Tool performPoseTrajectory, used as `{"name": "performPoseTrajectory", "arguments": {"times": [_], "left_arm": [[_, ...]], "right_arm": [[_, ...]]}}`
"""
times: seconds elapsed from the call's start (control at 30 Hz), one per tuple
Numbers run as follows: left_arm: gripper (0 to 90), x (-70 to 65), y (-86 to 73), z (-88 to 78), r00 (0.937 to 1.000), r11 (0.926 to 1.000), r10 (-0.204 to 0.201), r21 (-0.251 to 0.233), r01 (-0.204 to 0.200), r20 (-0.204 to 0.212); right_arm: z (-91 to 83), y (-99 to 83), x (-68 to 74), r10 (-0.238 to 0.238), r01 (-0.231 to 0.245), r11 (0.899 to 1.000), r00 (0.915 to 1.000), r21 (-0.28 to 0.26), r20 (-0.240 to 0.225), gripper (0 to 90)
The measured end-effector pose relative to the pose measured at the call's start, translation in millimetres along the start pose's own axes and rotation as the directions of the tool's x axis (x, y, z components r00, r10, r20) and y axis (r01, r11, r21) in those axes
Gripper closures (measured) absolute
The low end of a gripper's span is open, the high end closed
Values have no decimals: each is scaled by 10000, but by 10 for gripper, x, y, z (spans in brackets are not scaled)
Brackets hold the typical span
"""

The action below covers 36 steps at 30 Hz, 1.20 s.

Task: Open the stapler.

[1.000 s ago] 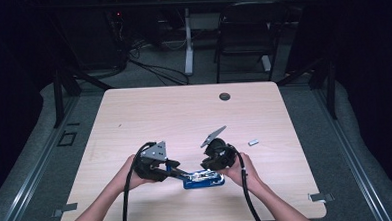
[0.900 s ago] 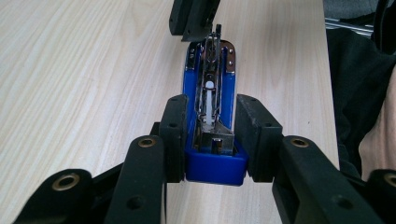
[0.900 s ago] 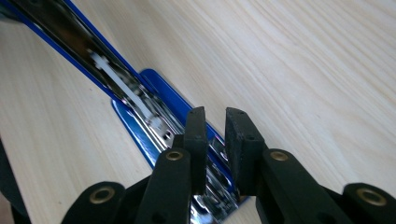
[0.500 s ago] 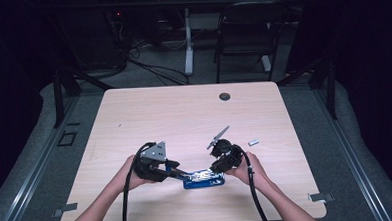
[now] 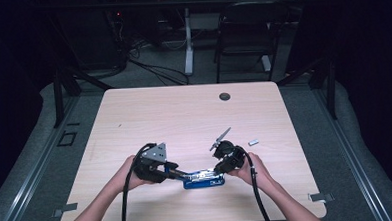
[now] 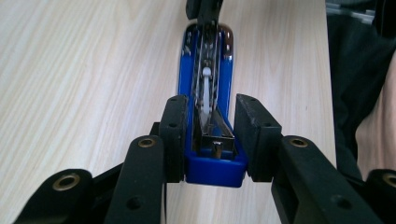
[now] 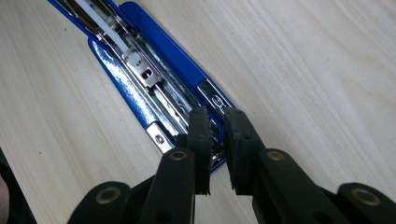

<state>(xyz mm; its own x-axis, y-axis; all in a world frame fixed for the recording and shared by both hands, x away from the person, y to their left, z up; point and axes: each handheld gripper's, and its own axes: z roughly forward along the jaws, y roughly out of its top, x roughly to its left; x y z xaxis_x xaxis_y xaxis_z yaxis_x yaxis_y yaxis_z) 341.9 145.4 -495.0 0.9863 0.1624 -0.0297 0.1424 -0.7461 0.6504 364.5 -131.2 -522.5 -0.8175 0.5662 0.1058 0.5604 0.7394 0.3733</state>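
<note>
Both grippers are seen at the near edge of the table (image 5: 134,118), working on 1 blue stapler (image 5: 203,179) that lies flat and opened out between them. The left gripper (image 6: 208,135) is clamped across the stapler's rear end, its 2 pads pressed on the blue sides, and has kept that hold since a second ago. The right gripper (image 7: 217,135) has just been closing: its jaws are nearly together over the metal magazine at the stapler's right end, though whether anything is pinched cannot be told. Compared with a second ago, its body has shifted slightly right. A staple-loading step is judged to be under way. The pale wooden tabletop also bears a small grey piece (image 5: 254,142), right of the grippers, and a dark round grommet (image 5: 225,96) far off. Beyond, a dim room with a chair (image 5: 243,36) and floor cables (image 5: 152,70) is seen.
</note>
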Motion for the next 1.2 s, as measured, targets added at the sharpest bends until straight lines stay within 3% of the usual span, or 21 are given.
{"name": "performPoseTrajectory", "arguments": {"times": [0.37, 0.8, 0.9, 1.2], "left_arm": [[658, 8, -9, 12, 9997, 9999, 106, 95, -108, 212], [656, 24, -25, 19, 9995, 9997, 154, 180, -159, 274], [656, 36, -45, 28, 9995, 10000, -1, 91, -2, 309], [655, 66, -63, 45, 9990, 9997, 33, 238, -43, 446]], "right_arm": [[-6, -107, 0, 393, -400, 9990, 9984, -178, -410, 831], [-23, -174, 33, 566, -584, 9973, 9976, -453, -395, 831], [-16, -181, 30, 713, -739, 9958, 9963, -543, -486, 829], [39, -179, -1, 847, -869, 9954, 9949, -406, -547, 825]]}}
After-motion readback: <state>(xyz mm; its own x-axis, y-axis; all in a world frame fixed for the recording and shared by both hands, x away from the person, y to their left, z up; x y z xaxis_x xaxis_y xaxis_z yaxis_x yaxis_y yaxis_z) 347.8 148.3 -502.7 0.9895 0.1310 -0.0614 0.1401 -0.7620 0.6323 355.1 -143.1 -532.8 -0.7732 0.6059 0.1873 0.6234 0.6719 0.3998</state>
